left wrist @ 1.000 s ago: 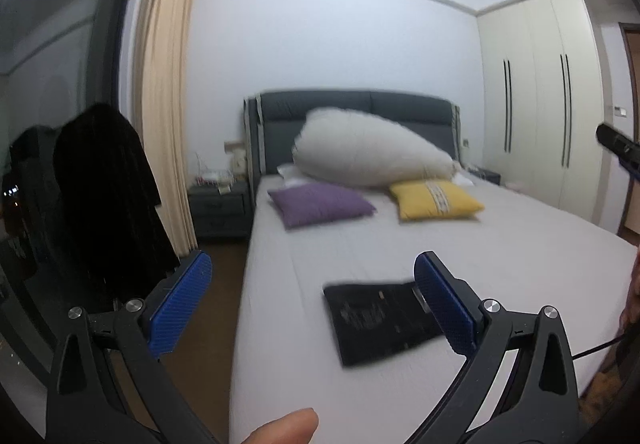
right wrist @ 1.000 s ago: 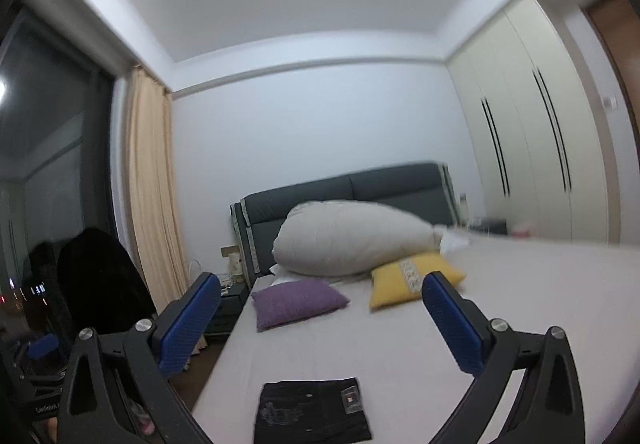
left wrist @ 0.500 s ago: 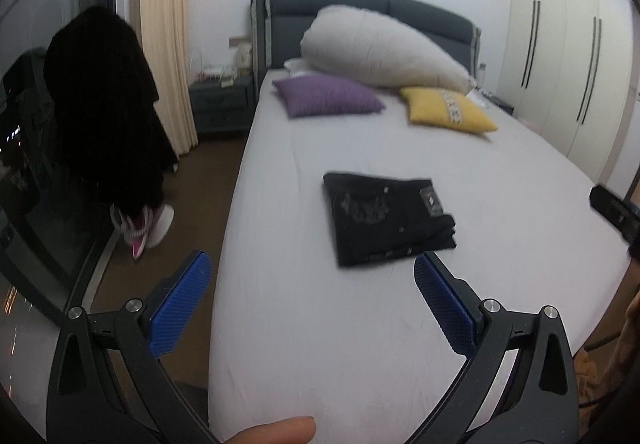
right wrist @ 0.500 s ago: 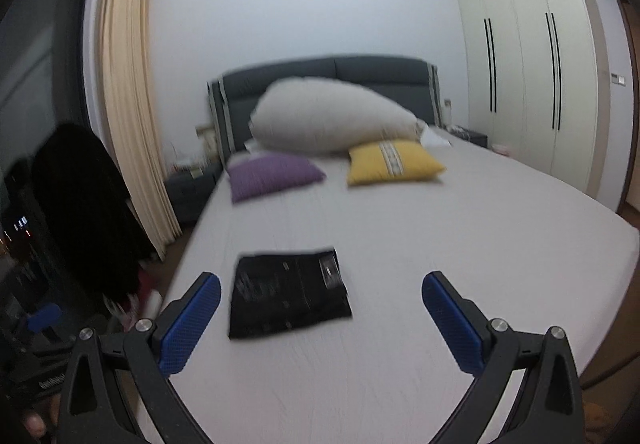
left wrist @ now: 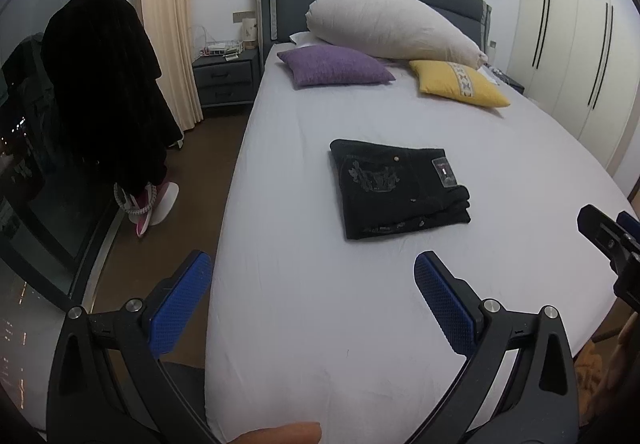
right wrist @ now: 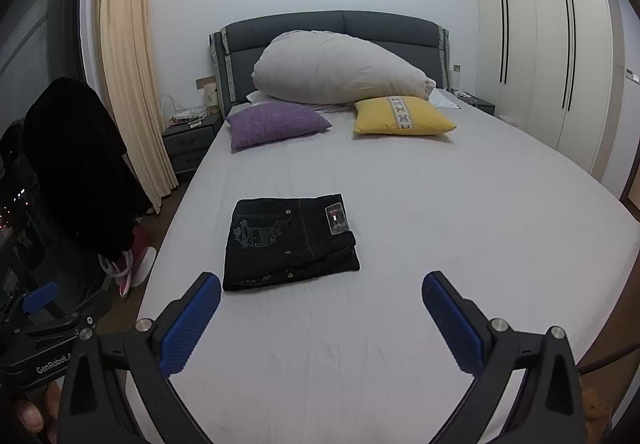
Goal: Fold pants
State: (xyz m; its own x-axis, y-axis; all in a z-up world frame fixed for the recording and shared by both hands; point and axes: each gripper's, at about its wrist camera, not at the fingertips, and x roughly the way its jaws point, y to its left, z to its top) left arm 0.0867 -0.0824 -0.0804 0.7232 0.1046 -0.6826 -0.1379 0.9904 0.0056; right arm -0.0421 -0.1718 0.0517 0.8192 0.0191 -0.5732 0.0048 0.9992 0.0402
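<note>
Black pants [left wrist: 396,186] [right wrist: 290,240] lie folded into a compact rectangle on the grey bed sheet [left wrist: 320,304] [right wrist: 440,224], a white label and grey embroidery facing up. My left gripper [left wrist: 314,296] hangs open over the bed's near edge, short of the pants and holding nothing. My right gripper [right wrist: 320,314] is also open and empty, just in front of the pants. In the left wrist view the right gripper's black body [left wrist: 608,240] pokes in at the right edge. A fingertip [left wrist: 280,432] shows at the bottom.
A purple cushion [right wrist: 276,122], a yellow cushion [right wrist: 400,116] and a large white pillow [right wrist: 336,68] lie at the headboard. A dark garment [left wrist: 104,84] hangs at the left over pink shoes [left wrist: 150,204]. A nightstand [left wrist: 224,78], a curtain and white wardrobes [right wrist: 540,56] line the walls.
Both cameras have tilted down from the ceiling and wall toward the bed, so the folded pants sit higher and nearer the middle of each view. The pants lie still; both grippers stay open.
</note>
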